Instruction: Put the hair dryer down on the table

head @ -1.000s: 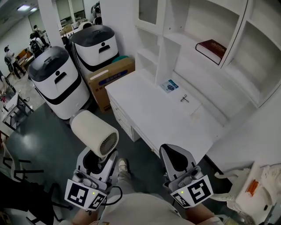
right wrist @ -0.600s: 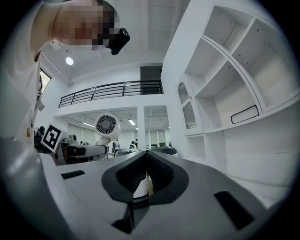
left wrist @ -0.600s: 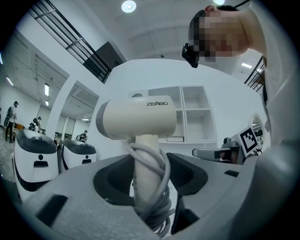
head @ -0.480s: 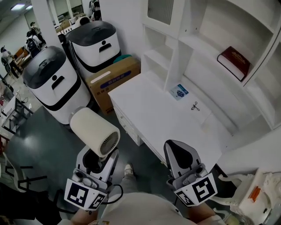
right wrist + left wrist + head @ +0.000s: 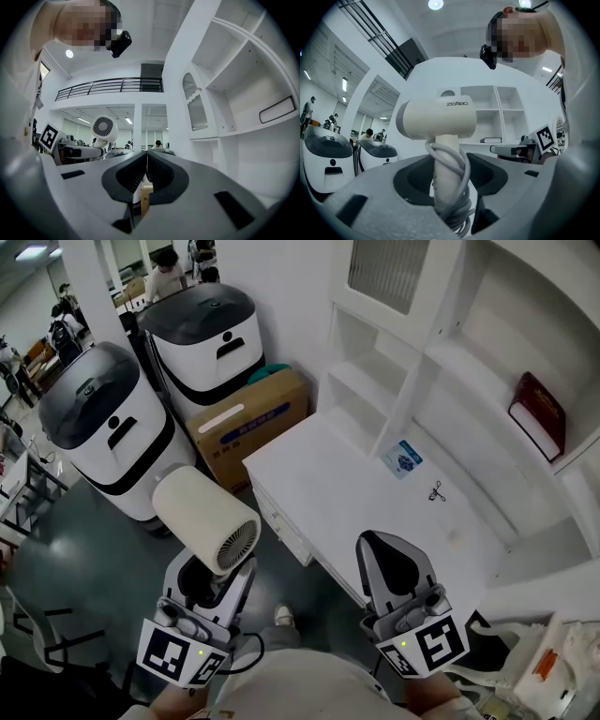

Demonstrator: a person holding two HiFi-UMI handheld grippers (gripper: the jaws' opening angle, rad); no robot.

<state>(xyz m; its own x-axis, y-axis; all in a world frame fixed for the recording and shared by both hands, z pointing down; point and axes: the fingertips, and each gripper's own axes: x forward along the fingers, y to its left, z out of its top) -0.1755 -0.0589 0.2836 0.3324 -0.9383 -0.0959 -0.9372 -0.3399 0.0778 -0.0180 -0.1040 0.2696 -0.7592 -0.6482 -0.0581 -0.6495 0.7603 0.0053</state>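
Head view: left gripper (image 5: pixel 210 579) held low at picture left, jaws clamped on the handle (image 5: pixel 208 570) of a cream dryer (image 5: pixel 206 517). Dryer stands up out of the jaws, barrel tilted, round grille end facing the camera. It is in the air over the dark floor (image 5: pixel 112 549), off the near-left corner of the white table (image 5: pixel 328 484), not touching it.

Left gripper view: handle (image 5: pixel 446 159) upright between the two dark pads, gripped on both sides. Grey cord (image 5: pixel 458 187) looped round the handle and bunched at its base. Barrel lies crosswise on top of the handle, with small print on its side.

Right gripper (image 5: pixel 389 557) sits at picture right, level with the left one and well apart from it, over the table's near edge. Right gripper view: jaws together, pads meeting along a thin line, nothing between them (image 5: pixel 146 172). The dryer's grille (image 5: pixel 103 127) shows in the distance at its left.

On the table: a small blue-and-white card (image 5: pixel 405 458) near the back, and a small dark item (image 5: pixel 437 491) just beyond it, too small to identify. White shelves (image 5: pixel 441 352) rise behind the table, with a dark red book (image 5: pixel 539 413) lying on one at far right.

Left of the table: a brown box (image 5: pixel 248 423) on the floor, touching the table's end. Two white, dark-topped units (image 5: pixel 103 427) stand beside the box. A shoe (image 5: pixel 286 617) shows between the grippers.
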